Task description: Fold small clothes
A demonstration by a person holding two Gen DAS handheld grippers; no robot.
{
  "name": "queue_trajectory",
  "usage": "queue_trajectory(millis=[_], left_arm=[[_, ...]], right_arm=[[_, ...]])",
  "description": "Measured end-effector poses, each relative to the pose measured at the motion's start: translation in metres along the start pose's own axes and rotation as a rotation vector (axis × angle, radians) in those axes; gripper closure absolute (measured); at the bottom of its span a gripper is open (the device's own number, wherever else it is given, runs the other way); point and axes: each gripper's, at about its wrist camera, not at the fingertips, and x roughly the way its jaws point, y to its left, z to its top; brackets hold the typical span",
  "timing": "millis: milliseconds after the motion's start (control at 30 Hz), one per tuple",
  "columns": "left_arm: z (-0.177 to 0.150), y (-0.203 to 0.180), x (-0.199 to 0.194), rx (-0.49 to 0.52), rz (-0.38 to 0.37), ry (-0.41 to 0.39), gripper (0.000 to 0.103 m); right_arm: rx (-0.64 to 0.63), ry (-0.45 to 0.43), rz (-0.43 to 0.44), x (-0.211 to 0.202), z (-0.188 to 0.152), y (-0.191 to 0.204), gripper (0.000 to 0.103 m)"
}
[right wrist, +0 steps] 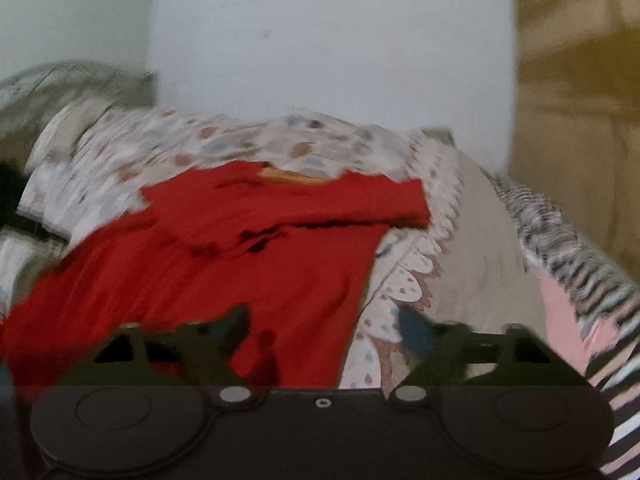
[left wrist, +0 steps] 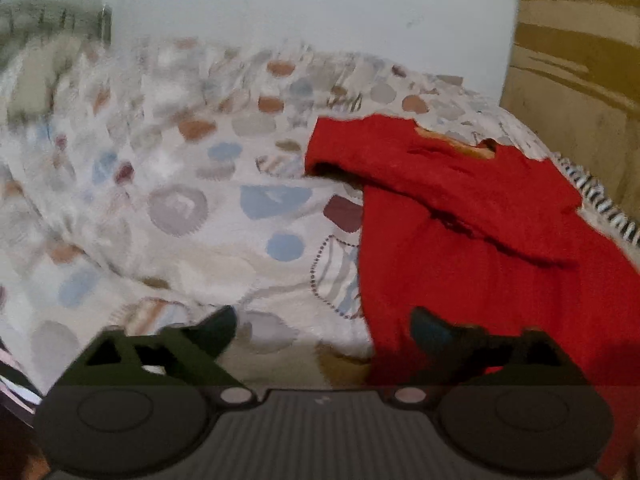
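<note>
My left hand-held gripper (left wrist: 322, 330) hangs with its fingers spread apart and nothing between them. Its left finger (left wrist: 216, 330) sits over the patterned bedspread (left wrist: 180, 200), and its right finger (left wrist: 430, 332) is over the near left edge of the red shirt (left wrist: 480, 240); I cannot tell whether it touches the cloth.

My right hand-held gripper (right wrist: 324, 328) is also spread wide and holds nothing. Its left finger (right wrist: 234, 326) lies over the lower part of the red shirt (right wrist: 224, 248), while its right finger (right wrist: 416, 328) is past the shirt's right edge, over the scalloped border of the bedspread (right wrist: 404, 280).

The shirt lies on the bed, front side up as far as I can tell, with its neckline (left wrist: 456, 142) at the far end and the hem toward me. One sleeve (left wrist: 344, 148) points to the left in the left wrist view; in the right wrist view the other sleeve (right wrist: 396, 204) stretches to the right. The body of the shirt shows a few dark creases across the chest.

To the right of the shirt, a striped black-and-white cloth (right wrist: 580, 264) with a pink patch lies along the bed's edge. A pale wall (right wrist: 328, 60) stands behind the bed, with a wooden panel (right wrist: 580, 120) to its right. Both views are blurred.
</note>
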Motion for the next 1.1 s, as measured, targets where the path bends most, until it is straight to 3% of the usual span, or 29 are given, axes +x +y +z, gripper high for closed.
queue_trajectory(millis=[33, 133, 233, 367, 500, 667, 800, 933, 1100], left_arm=[[-0.004, -0.003, -0.006, 0.041, 0.018, -0.01, 0.001], [-0.015, -0.011, -0.019, 0.153, 0.059, -0.011, 0.001], [-0.023, -0.018, -0.029, 0.22, 0.079, -0.01, 0.001], [-0.031, -0.023, -0.04, 0.247, 0.075, -0.016, 0.001], [-0.033, -0.024, -0.049, 0.241, 0.078, -0.013, 0.001], [-0.034, -0.026, -0.061, 0.237, 0.093, -0.025, 0.0], [-0.034, -0.027, -0.07, 0.239, 0.106, -0.026, 0.0], [-0.036, -0.028, -0.077, 0.256, 0.128, -0.035, 0.0], [-0.037, -0.027, -0.078, 0.229, 0.121, -0.021, 0.0]], right_arm=[[-0.068, -0.013, 0.007, -0.009, -0.005, 0.007, 0.001], [-0.246, -0.033, 0.016, -0.029, -0.02, 0.026, 0.001], [-0.408, 0.0, 0.018, -0.037, -0.038, 0.044, 0.001], [-0.638, 0.037, -0.016, -0.038, -0.071, 0.067, 0.001], [-0.869, 0.027, -0.108, -0.033, -0.107, 0.08, 0.001], [-1.047, 0.034, -0.169, -0.021, -0.143, 0.075, 0.001], [-1.256, -0.033, -0.237, -0.007, -0.175, 0.072, 0.001], [-1.441, -0.166, -0.252, -0.002, -0.193, 0.063, 0.003], [-1.599, -0.309, -0.176, -0.008, -0.2, 0.054, 0.015]])
